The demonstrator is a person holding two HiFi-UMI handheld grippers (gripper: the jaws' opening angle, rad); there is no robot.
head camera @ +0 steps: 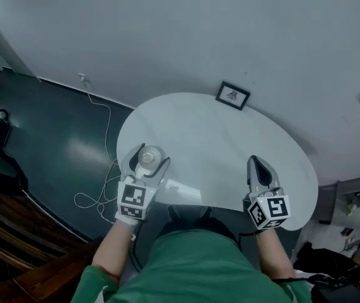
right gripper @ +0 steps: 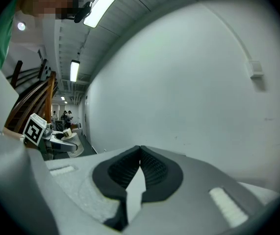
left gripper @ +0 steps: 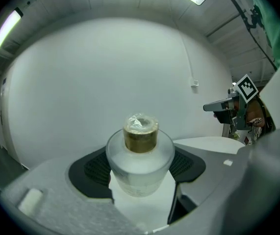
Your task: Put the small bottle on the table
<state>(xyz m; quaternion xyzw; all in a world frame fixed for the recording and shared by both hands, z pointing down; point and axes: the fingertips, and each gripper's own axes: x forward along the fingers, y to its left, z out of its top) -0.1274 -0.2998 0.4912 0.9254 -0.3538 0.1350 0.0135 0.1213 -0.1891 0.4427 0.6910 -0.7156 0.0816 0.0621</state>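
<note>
Left gripper view, small bottle [left gripper: 140, 156] (upright) gripped in hand-held gripper [left gripper: 140, 166]

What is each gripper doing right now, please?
Left gripper: shut on the small bottle.
Right gripper: shut, holding nothing.

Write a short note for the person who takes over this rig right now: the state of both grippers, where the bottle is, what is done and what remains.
Left gripper: shut on the small bottle, which stands upright between the jaws, over the left part of the white table.
Right gripper: shut, empty, near the table's front right edge.
Done: the bottle is gripped and is over the table.
Left: I cannot tell whether its base touches the table. Lower it if needed, open the jaws, then withdraw.
</note>
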